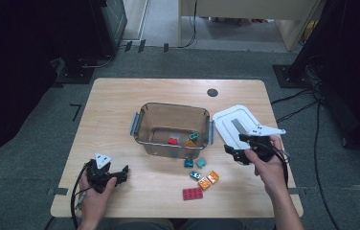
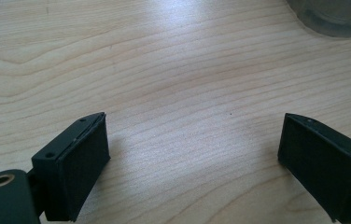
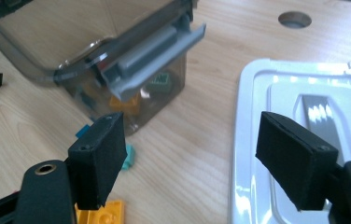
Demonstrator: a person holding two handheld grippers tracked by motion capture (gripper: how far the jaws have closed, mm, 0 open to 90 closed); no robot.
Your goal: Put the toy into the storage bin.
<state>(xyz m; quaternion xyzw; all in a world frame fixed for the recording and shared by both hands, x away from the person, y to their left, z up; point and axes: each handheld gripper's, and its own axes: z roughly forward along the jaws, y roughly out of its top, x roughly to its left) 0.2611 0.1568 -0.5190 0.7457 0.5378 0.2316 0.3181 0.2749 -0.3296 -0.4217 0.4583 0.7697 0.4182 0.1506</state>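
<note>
We are putting blocks (image 1: 202,178) from the table (image 1: 120,105) into the clear box (image 1: 173,128). Our right gripper (image 1: 238,149) is wide open and empty, near them. Next we reach down and pinch one. Our left gripper (image 1: 120,173) rests open.

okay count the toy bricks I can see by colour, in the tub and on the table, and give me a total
Red bricks: 2
Orange bricks: 3
Teal bricks: 4
Total: 9; three lie inside the clear tub, six on the table.

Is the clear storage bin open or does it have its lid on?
Open. The clear bin has no lid on; its white lid lies flat on the table beside it, and bricks show inside.
</note>
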